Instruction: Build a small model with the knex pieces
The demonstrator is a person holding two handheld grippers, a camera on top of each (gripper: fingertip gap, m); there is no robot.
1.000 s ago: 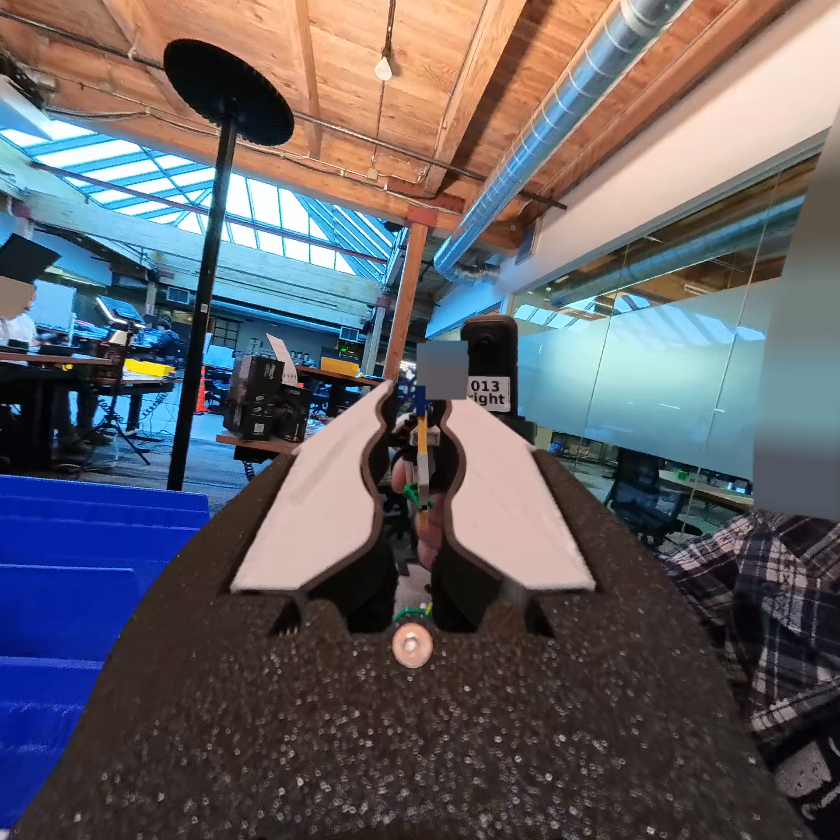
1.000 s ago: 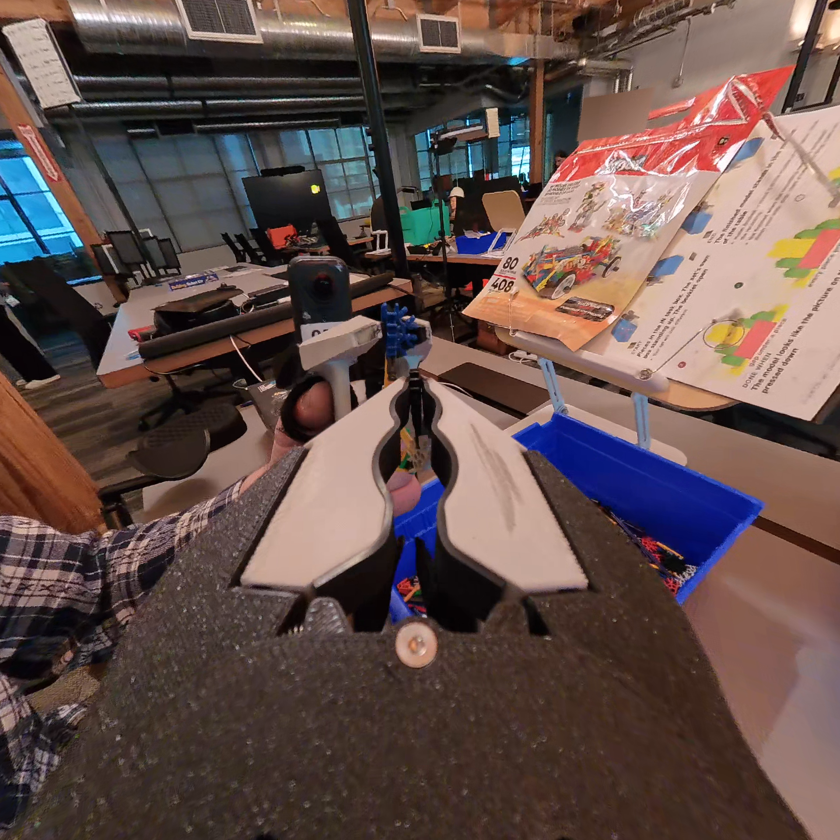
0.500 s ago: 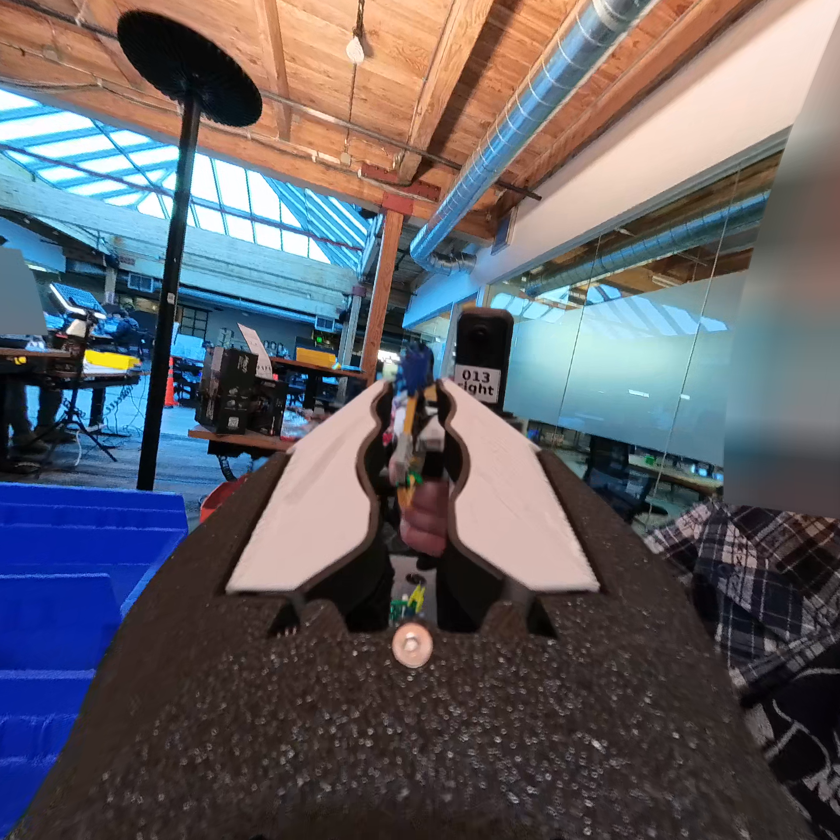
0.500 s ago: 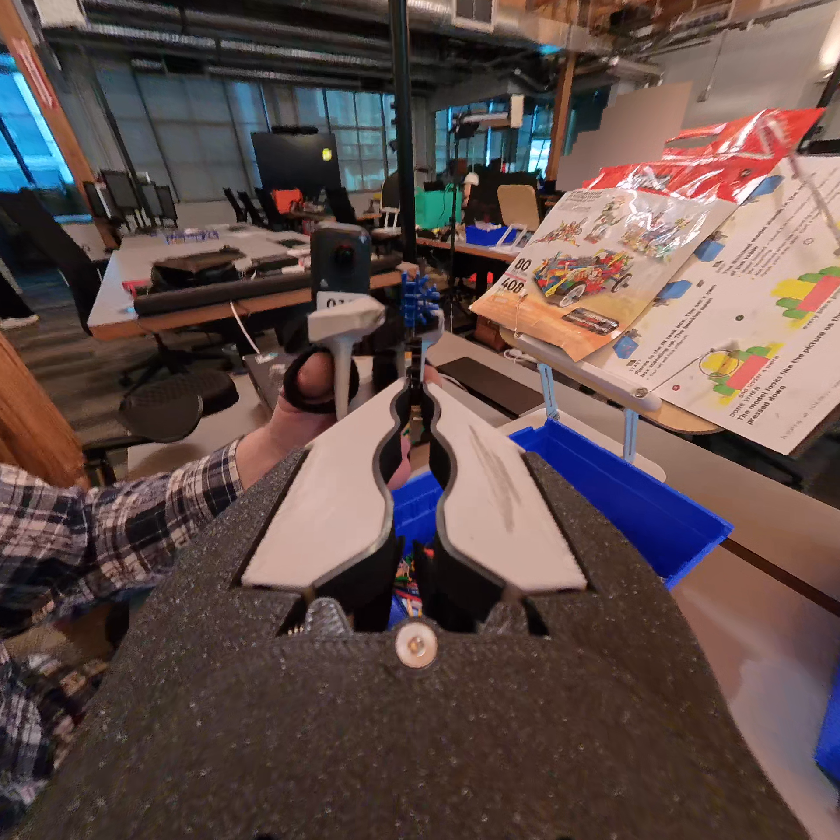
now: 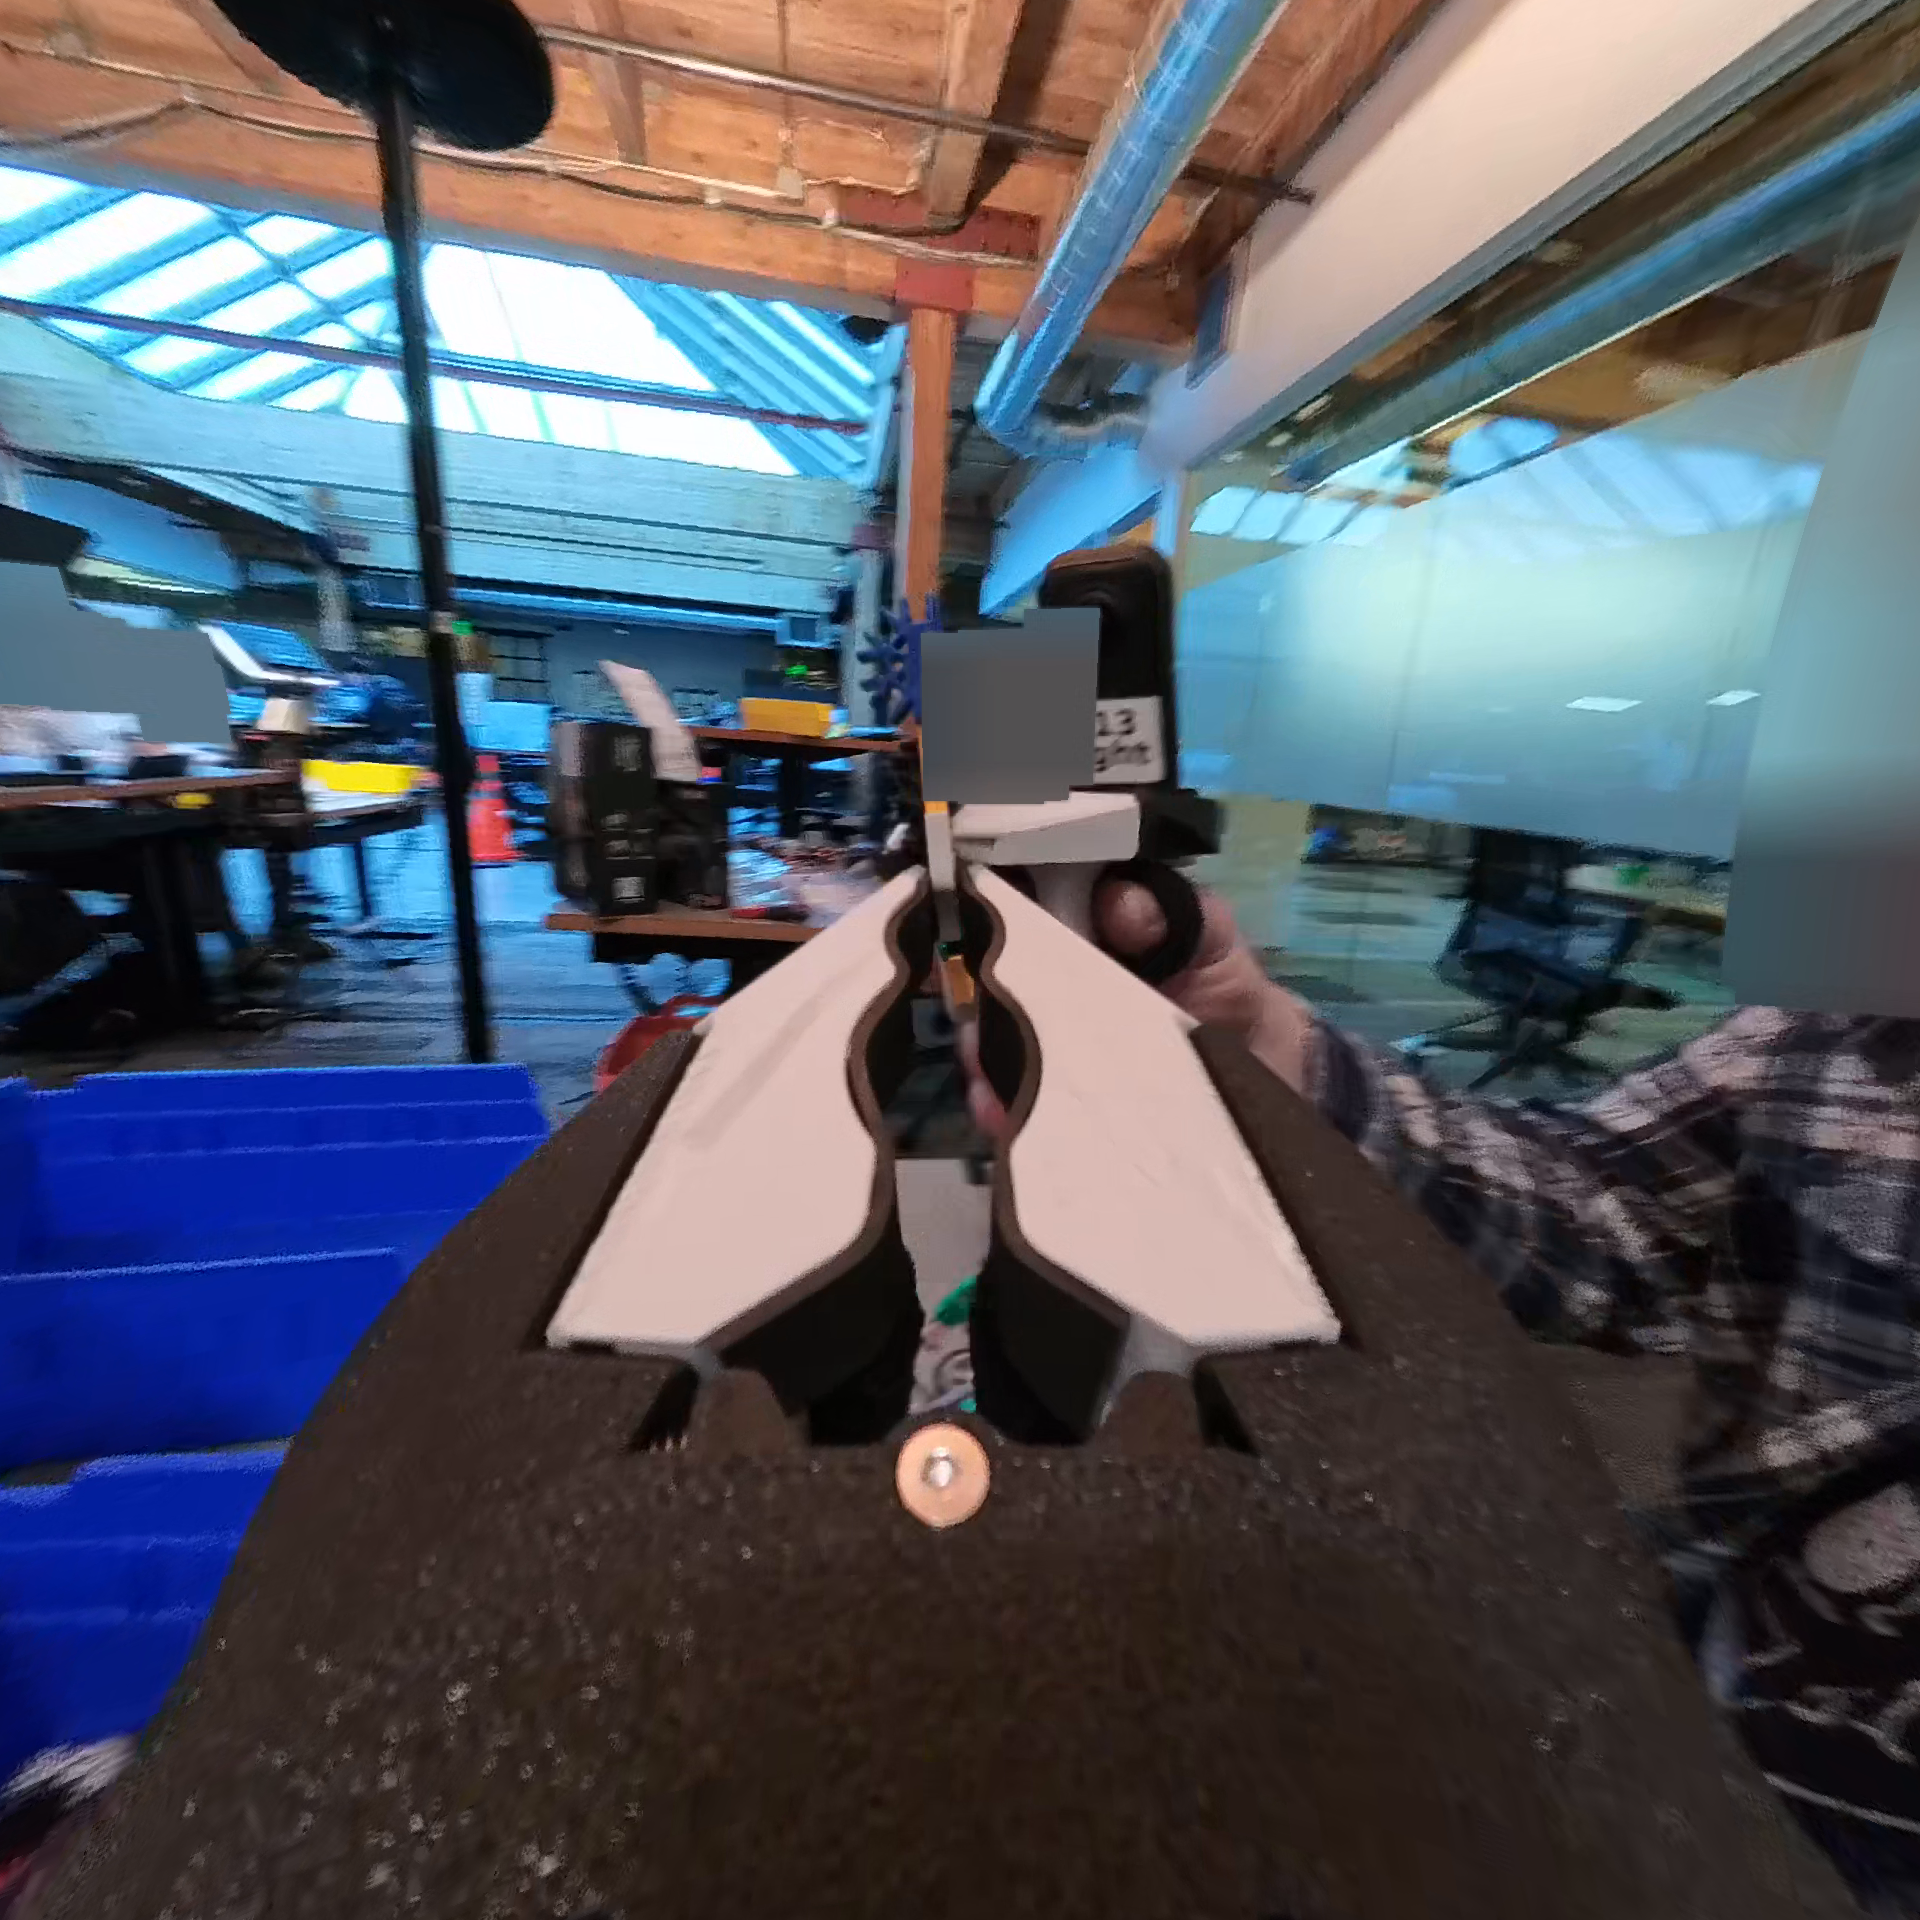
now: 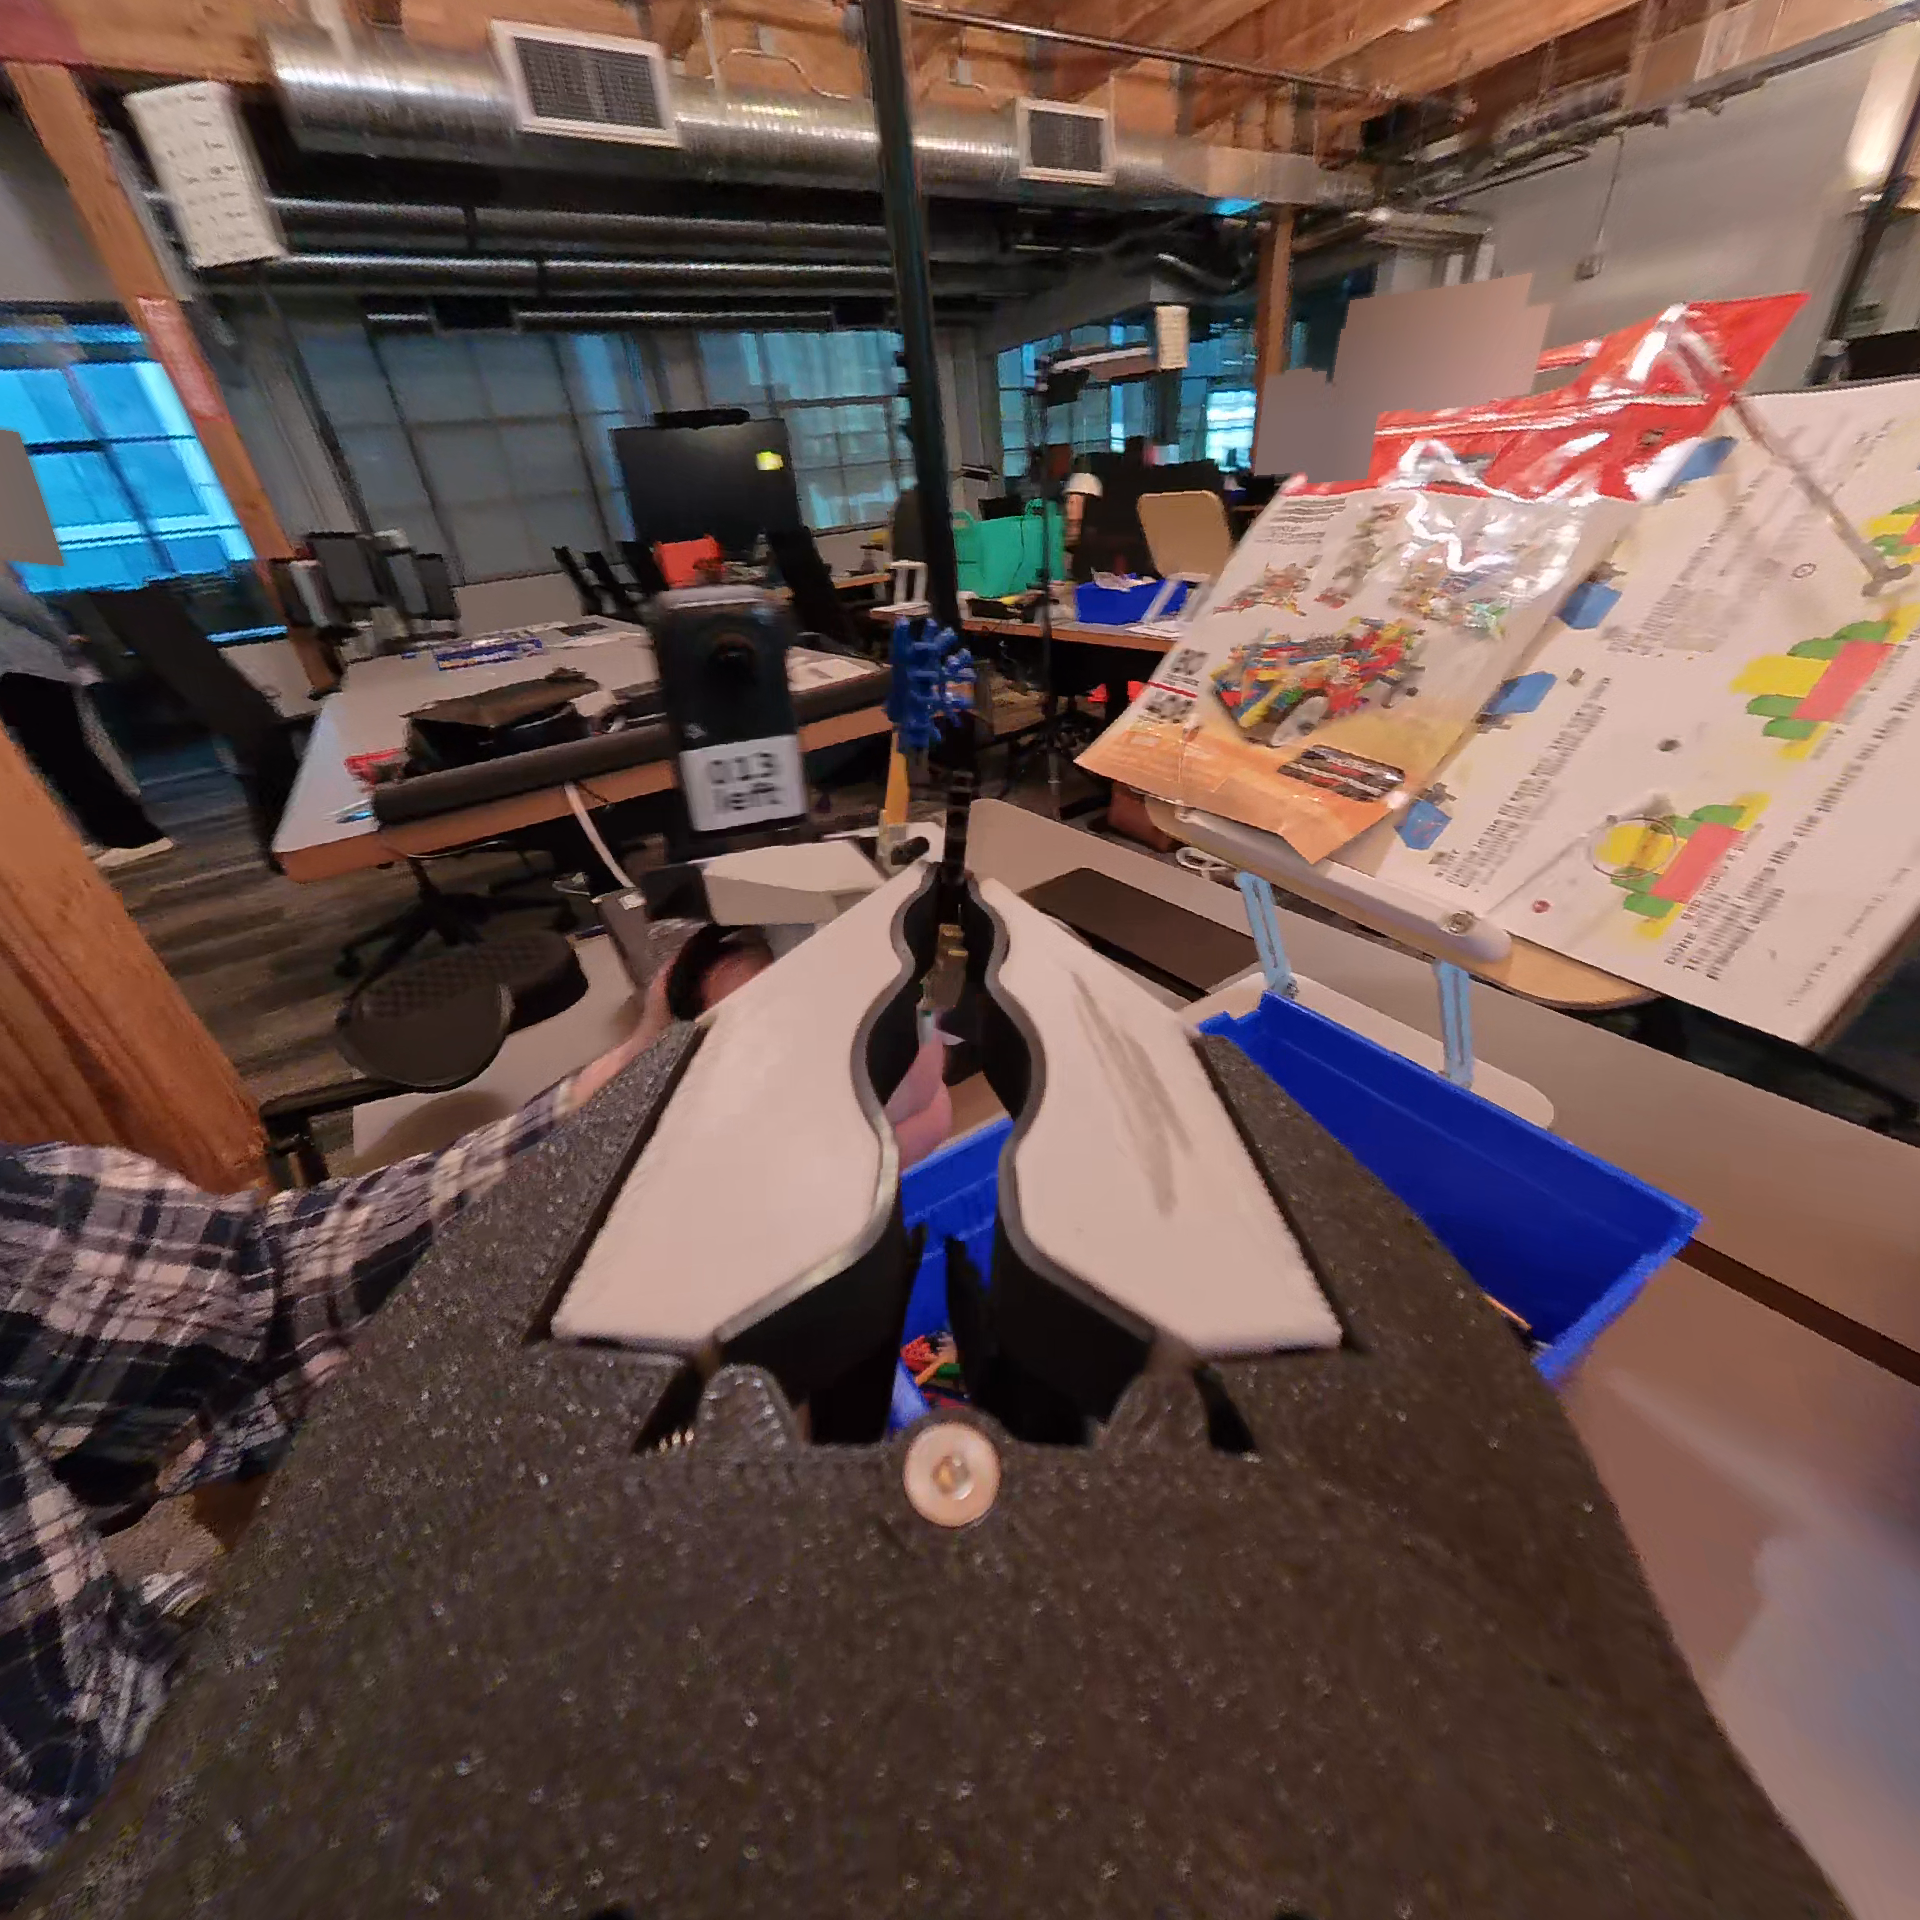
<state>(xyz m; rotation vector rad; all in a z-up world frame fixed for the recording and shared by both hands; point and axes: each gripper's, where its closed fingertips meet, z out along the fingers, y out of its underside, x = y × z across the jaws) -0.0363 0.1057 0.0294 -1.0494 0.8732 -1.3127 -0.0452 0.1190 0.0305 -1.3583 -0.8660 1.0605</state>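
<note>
Item: rod assembly (image 6: pixel 940 790), upright, clamped between my right gripper (image 6: pixel 951 904) and left gripper (image 5: pixel 943 899) tips, straight ahead.

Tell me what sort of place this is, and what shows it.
Most likely an open-plan workshop or lab in a converted industrial building: exposed timber ceiling with metal ducts, rows of work tables with office chairs, and blue parts bins beside a propped-up instruction sheet.
</note>
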